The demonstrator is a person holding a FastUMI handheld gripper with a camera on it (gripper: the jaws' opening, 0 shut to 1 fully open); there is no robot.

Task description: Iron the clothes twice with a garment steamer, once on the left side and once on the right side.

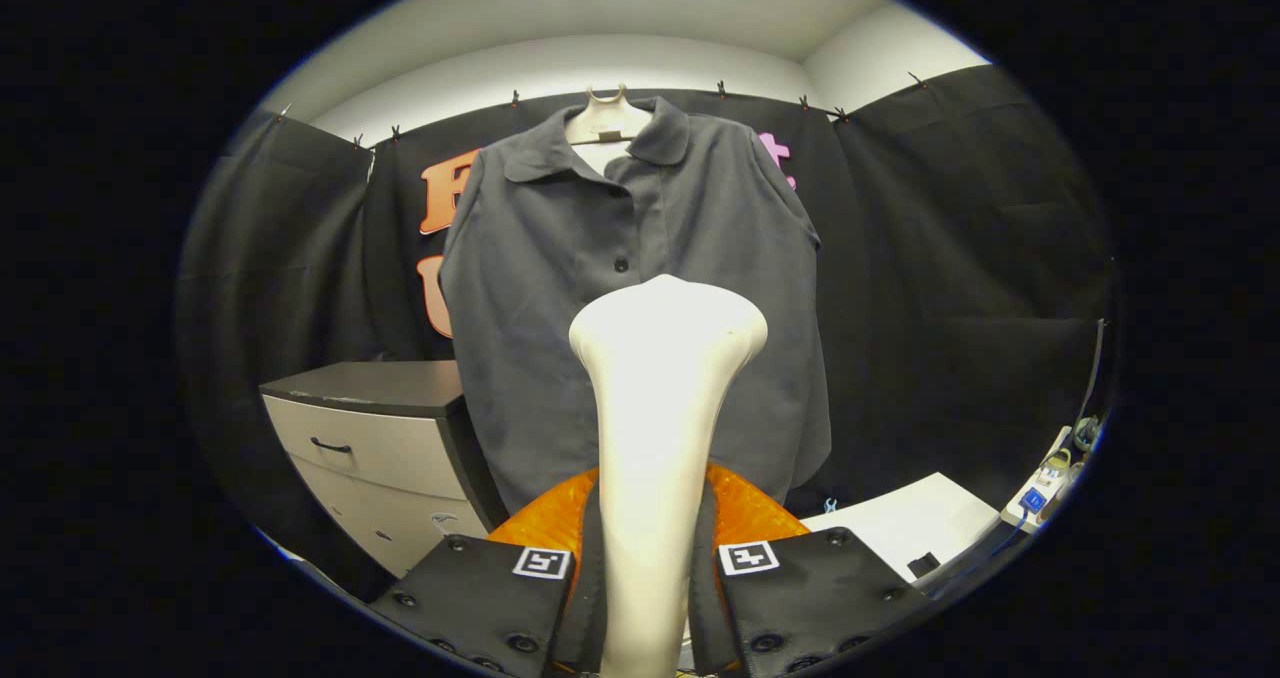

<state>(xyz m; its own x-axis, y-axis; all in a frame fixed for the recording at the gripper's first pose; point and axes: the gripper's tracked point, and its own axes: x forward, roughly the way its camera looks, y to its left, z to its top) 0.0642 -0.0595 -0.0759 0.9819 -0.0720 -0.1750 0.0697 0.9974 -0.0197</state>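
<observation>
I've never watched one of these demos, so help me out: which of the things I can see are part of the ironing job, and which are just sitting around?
Part of the job:
- cream garment steamer, clamped between the tool fingers
- grey shirt hanging on a hanger, just beyond the steamer

Just sitting around:
- drawer cabinet beside the shirt
- white board
- power strip

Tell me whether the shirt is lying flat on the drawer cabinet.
No, the shirt hangs on a hanger beside the cabinet.
</observation>
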